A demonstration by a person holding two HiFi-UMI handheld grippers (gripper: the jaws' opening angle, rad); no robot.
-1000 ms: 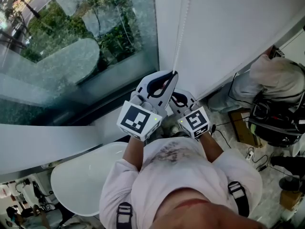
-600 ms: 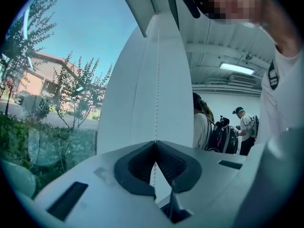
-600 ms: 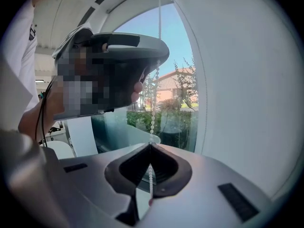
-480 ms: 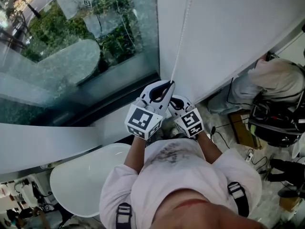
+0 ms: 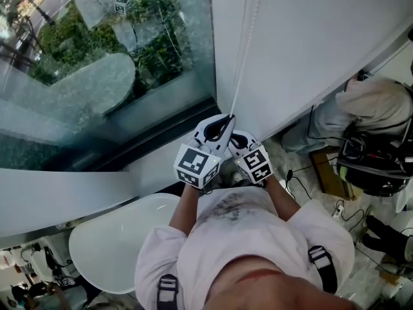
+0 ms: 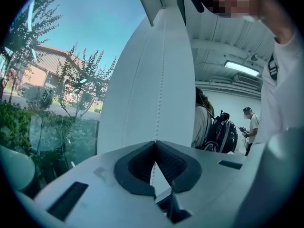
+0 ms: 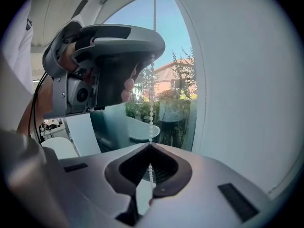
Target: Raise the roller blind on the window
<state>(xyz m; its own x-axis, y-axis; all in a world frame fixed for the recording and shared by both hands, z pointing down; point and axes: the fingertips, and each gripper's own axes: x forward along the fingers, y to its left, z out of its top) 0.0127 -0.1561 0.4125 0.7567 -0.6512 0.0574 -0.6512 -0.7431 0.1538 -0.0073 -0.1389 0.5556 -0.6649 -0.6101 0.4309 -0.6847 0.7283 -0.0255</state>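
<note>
The white roller blind [image 5: 310, 37] hangs over the right part of the window [image 5: 97, 63]. Its white bead chain [image 5: 244, 50] runs down the blind's left edge to my two grippers. In the head view my left gripper [image 5: 230, 118] is shut on the chain, and my right gripper [image 5: 235, 137] is shut on it just below. The left gripper view shows the bead chain [image 6: 160, 80] entering the closed jaws of the left gripper [image 6: 155, 142] in front of the blind [image 6: 137, 89]. In the right gripper view the right gripper [image 7: 150, 144] pinches the bead chain [image 7: 152, 110], with the left gripper [image 7: 111, 46] above.
A round white table [image 5: 110, 244] stands at my lower left below the window sill. To the right a seated person [image 5: 374, 105], a dark bag [image 5: 377, 166] and cables [image 5: 310, 186] take up the floor. Another person [image 6: 250, 127] stands further back in the room.
Both grippers have moved down together along the blind's edge, still shut on the bead chain, and look smaller and further from the head camera.
</note>
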